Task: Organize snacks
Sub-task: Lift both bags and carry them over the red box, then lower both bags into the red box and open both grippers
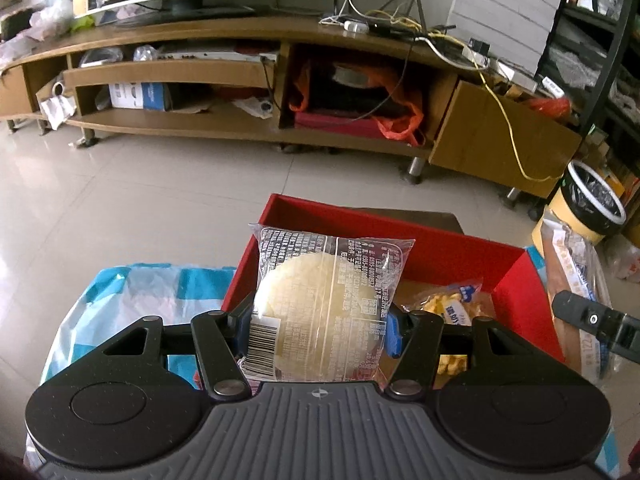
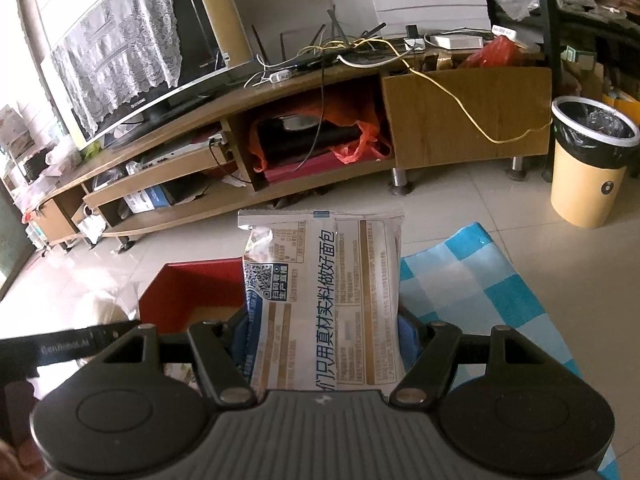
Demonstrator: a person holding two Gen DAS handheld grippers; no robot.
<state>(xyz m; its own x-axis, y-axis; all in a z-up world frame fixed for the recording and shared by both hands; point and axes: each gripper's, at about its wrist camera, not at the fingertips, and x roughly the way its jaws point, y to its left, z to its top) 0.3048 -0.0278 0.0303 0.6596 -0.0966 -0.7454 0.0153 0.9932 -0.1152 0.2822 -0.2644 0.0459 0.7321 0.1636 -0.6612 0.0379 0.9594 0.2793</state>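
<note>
We are gripping a wrapped round pastry (image 1: 320, 312) in our left gripper (image 1: 316, 330) above the red box (image 1: 400, 232); our right gripper (image 2: 324, 340) is clenching a bread packet (image 2: 324, 292). Slick wrappers are risking slipping out.

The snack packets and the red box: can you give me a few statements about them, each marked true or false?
1. The left gripper holds a round pale cake packet. True.
2. The right gripper is empty. False: its jaws grip a bread packet.
3. The red box already holds a yellow snack bag. True.
4. The red box has its lid on. False: it is open on top.
5. The cloth under it is blue-and-white checked. True.
</note>
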